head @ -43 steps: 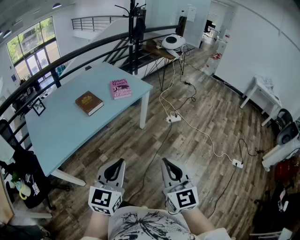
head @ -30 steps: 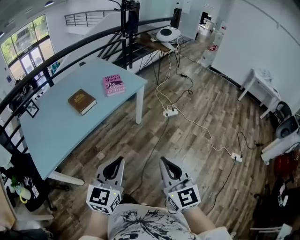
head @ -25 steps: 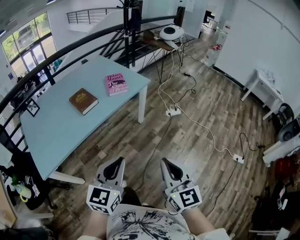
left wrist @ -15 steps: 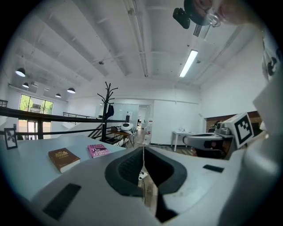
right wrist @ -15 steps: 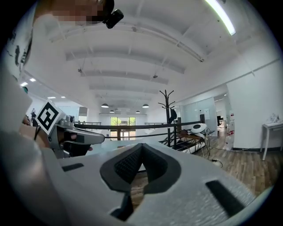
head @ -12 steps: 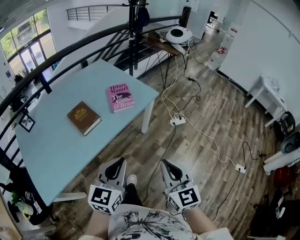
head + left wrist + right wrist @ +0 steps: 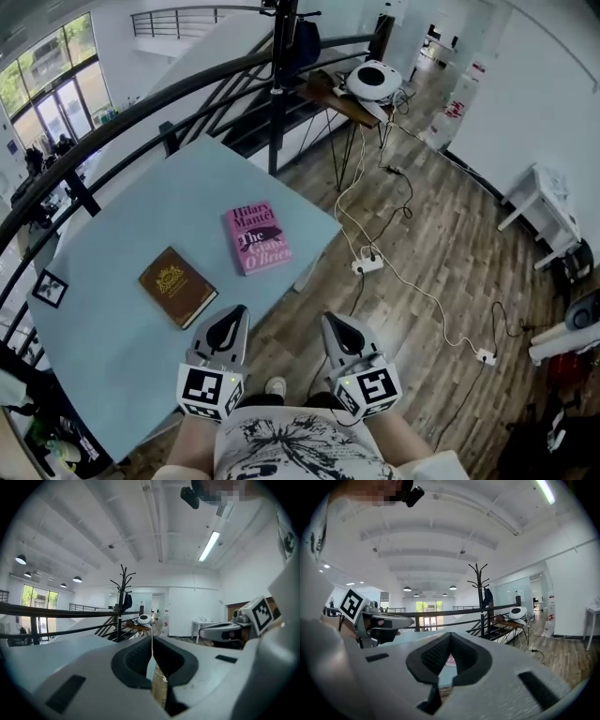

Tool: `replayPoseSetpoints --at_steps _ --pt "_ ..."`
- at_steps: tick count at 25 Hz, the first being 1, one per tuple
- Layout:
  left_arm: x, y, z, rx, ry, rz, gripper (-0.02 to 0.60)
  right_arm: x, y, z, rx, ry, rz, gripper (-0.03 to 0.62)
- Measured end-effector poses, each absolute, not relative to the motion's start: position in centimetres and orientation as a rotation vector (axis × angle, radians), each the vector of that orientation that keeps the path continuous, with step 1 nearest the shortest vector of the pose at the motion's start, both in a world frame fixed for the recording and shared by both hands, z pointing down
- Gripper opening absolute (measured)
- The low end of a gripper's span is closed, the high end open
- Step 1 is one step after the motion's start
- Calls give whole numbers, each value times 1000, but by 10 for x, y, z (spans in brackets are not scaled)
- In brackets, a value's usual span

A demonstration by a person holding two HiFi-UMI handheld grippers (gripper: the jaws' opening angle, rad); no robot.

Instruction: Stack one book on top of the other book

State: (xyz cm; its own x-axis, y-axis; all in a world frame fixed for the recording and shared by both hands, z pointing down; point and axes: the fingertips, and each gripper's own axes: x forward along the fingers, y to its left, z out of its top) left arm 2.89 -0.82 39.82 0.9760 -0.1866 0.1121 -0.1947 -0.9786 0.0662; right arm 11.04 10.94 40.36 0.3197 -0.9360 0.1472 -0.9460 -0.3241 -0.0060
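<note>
We hold the left tongs [image 7: 236,317] and right tongs [image 7: 334,323] closed and empty, and the pink book [image 7: 257,237], flat near the worktop's [image 7: 112,216] right corner beside the brown book [image 7: 177,286], looks stiff and light, best pinched at an edge.

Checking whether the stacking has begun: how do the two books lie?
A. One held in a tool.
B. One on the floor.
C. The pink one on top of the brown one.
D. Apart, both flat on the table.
D: the brown book and the pink book both lie flat on the blue table, with bare tabletop between them.
</note>
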Motion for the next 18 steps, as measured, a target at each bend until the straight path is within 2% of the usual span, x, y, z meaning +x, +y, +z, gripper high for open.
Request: replayPoseSetpoints --at_steps 8,18 --pt "71 -71 430 2983 -400 238 12 173 32 433 2399 -1855 296 -7" --pt "157 -164 436 2919 -690 179 12 275 -90 463 2118 -2093 394 -6"
